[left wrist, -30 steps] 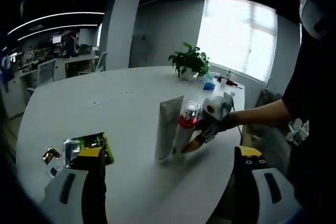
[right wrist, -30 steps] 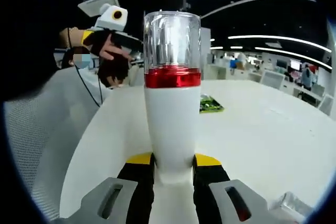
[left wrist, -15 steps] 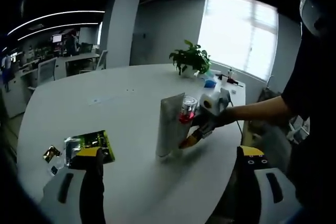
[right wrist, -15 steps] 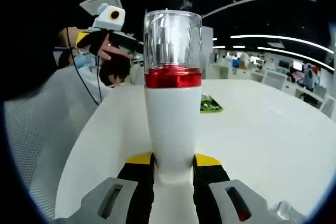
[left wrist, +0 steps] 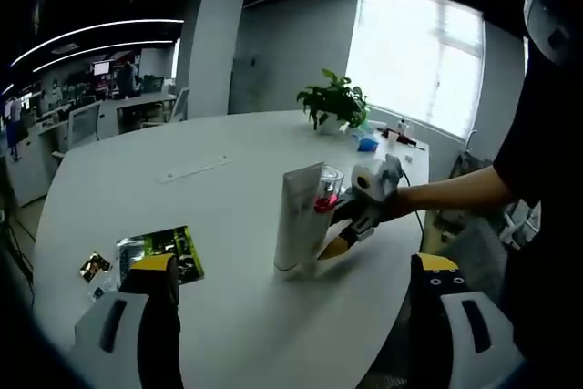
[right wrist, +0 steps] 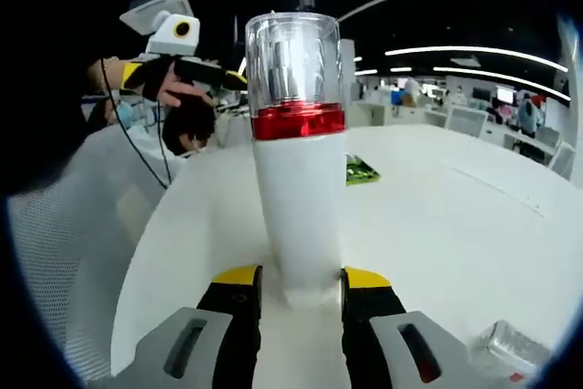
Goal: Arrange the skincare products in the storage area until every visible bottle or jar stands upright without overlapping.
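A white bottle [right wrist: 297, 189] with a red band and a clear cap stands upright on the white table [right wrist: 437, 225]. My right gripper [right wrist: 302, 293] has its jaws on either side of the bottle's base, with a thin gap on each side, so it is open. In the left gripper view the same bottle [left wrist: 326, 192] stands just behind an upright white tube [left wrist: 297, 218], and the right gripper [left wrist: 341, 243] reaches it from the right in a gloved hand. My left gripper [left wrist: 291, 302] hangs open over the near table edge, holding nothing.
A green sachet [left wrist: 166, 250] and small packets [left wrist: 91, 267] lie at the near left. A potted plant [left wrist: 335, 103] and a blue item [left wrist: 364, 145] stand at the far side. A clear container [right wrist: 510, 349] lies low right in the right gripper view.
The right gripper's jaws have spread slightly and let go of the bottle, which now rests on the table beside the tube. The left gripper has stayed open.
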Demonstrator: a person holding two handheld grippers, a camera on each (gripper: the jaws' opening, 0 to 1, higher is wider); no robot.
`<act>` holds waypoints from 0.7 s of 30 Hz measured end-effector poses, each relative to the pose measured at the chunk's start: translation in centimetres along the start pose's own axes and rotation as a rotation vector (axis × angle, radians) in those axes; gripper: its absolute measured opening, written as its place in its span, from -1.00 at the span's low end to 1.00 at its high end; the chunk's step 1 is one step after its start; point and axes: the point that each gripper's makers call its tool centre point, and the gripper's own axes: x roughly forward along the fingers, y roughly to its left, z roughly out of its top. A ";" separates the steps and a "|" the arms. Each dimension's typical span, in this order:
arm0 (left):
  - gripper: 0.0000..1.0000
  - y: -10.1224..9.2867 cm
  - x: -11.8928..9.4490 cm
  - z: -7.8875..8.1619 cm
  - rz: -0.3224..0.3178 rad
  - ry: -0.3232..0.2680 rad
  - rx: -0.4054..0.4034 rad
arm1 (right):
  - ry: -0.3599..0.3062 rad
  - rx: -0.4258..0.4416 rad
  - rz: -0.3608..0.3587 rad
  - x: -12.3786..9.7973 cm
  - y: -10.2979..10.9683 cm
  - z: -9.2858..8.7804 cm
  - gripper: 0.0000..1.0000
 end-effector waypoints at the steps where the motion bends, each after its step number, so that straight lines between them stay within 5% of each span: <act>1: 0.98 -0.1 0.0 0.0 0.000 -0.001 -0.001 | 0.005 0.005 -0.004 -0.1 0.0 0.0 -0.43; 7: 0.98 0.3 -0.1 0.1 0.015 -0.008 -0.003 | 0.065 0.078 -0.051 -1.4 -0.2 -0.5 -0.27; 21: 0.98 1.0 -1.1 -0.9 0.039 0.011 -0.044 | 0.043 0.165 -0.150 -3.5 0.0 -0.7 0.05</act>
